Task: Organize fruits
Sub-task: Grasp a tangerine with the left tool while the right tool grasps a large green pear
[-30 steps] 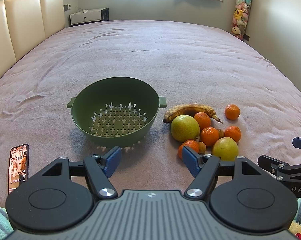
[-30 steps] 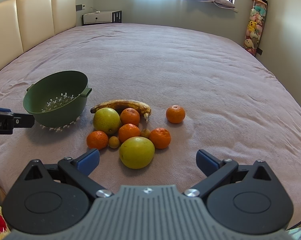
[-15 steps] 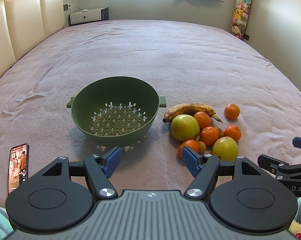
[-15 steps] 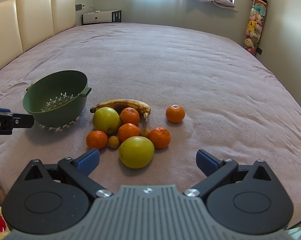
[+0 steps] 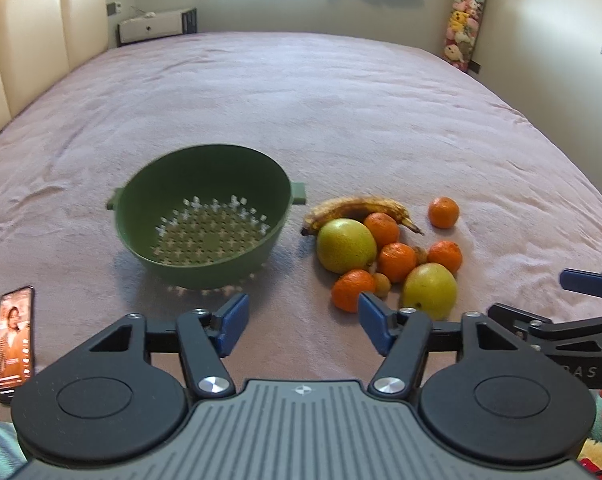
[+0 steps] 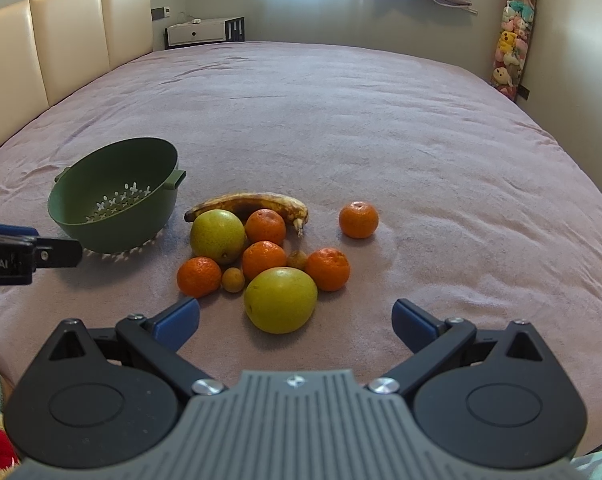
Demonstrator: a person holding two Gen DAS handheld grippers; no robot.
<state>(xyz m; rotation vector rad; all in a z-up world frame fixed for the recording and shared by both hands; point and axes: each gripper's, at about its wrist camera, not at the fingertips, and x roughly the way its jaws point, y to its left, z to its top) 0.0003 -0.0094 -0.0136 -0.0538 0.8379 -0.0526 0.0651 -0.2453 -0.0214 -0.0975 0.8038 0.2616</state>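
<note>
An empty green colander (image 5: pixel 205 216) sits on the pink bedspread, seen also in the right wrist view (image 6: pixel 113 200). To its right lies a fruit pile: a brown-spotted banana (image 6: pixel 249 204), two yellow-green pears (image 6: pixel 281 300) (image 6: pixel 217 236), several oranges, one apart (image 6: pixel 358 219), and small brown fruits (image 6: pixel 233 279). My left gripper (image 5: pixel 303 326) is open and empty, just short of the colander and pile. My right gripper (image 6: pixel 295 320) is open and empty, with the near pear just ahead between its fingers.
A lit phone (image 5: pixel 15 342) lies on the bed at the left gripper's left. A cream headboard (image 6: pixel 61 40) runs along the left, a white cabinet (image 6: pixel 201 32) at the far end, and hanging plush toys (image 6: pixel 509 52) at the far right wall.
The left wrist view has shifted slightly, and the colander looks blurred by motion. The right gripper has edged a little closer to the fruit pile. Both grippers stay open.
</note>
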